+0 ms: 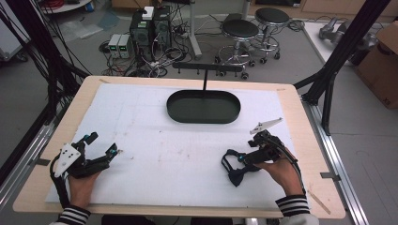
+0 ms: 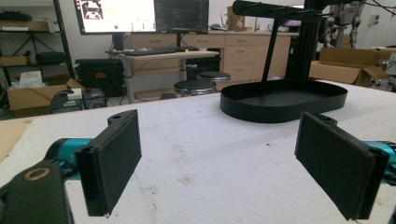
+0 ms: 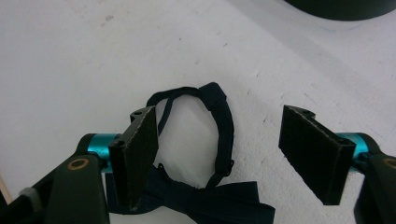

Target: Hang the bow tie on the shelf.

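Observation:
A dark navy bow tie (image 1: pixel 233 168) with its looped strap lies on the white mat at the right front. My right gripper (image 1: pixel 240 159) stands open over it, held by a hand in a striped sleeve. In the right gripper view the bow tie (image 3: pixel 219 140) lies between and below the two spread pads (image 3: pixel 136 151), its strap loop running forward and the bow at the bottom edge. My left gripper (image 1: pixel 101 145) rests open at the left front of the mat. In the left gripper view its pads (image 2: pixel 112 156) stand wide apart with bare mat between them.
A black oval tray (image 1: pixel 203 107) with a T-shaped stand (image 1: pixel 205 69) sits at the back middle of the mat; the tray (image 2: pixel 284 100) lies ahead in the left gripper view. The wooden table edge (image 1: pixel 309 140) frames the mat. Stools and cables stand beyond the table.

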### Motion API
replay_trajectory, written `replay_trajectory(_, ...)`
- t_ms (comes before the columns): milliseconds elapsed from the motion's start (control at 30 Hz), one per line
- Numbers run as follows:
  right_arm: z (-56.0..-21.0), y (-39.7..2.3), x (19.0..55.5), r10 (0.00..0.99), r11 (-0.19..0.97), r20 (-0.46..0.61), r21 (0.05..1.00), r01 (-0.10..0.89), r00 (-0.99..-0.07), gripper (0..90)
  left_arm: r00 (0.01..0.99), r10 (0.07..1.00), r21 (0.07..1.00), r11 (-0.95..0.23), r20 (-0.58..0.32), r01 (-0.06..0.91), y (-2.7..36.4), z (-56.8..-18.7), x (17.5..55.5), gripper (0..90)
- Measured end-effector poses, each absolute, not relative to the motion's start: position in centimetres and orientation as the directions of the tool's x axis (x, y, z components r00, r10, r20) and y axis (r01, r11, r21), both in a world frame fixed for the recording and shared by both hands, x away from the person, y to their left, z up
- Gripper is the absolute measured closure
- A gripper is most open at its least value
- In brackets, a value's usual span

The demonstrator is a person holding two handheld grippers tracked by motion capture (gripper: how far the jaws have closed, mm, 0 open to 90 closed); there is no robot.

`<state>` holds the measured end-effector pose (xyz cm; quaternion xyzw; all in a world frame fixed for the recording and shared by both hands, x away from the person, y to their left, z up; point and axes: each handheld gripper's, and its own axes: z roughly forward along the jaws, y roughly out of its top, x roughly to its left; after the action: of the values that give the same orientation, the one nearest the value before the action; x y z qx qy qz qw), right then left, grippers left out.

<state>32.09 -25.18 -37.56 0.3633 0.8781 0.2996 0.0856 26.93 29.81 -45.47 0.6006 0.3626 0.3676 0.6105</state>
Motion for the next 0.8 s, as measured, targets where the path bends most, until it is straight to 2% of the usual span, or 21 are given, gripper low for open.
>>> replay_trajectory(133,-37.8,-24.9,32.2,0.694,0.569,0.066,0.561,0.602,-0.717,38.5,0.467,0.884,1.000,0.008,-0.001,-0.014,29.8,-45.5,26.9,14.9)
replay_trajectory(567,-40.2,-24.6,31.9,0.713,0.568,0.077,0.518,0.640,-0.696,43.4,0.468,0.884,1.000,0.010,-0.002,-0.015,29.8,-45.5,26.9,14.9)
replay_trajectory(800,-40.6,-24.5,32.2,0.716,0.587,0.061,0.485,0.648,-0.695,50.4,0.467,0.884,1.000,0.009,0.000,-0.017,29.8,-45.5,26.9,14.9)
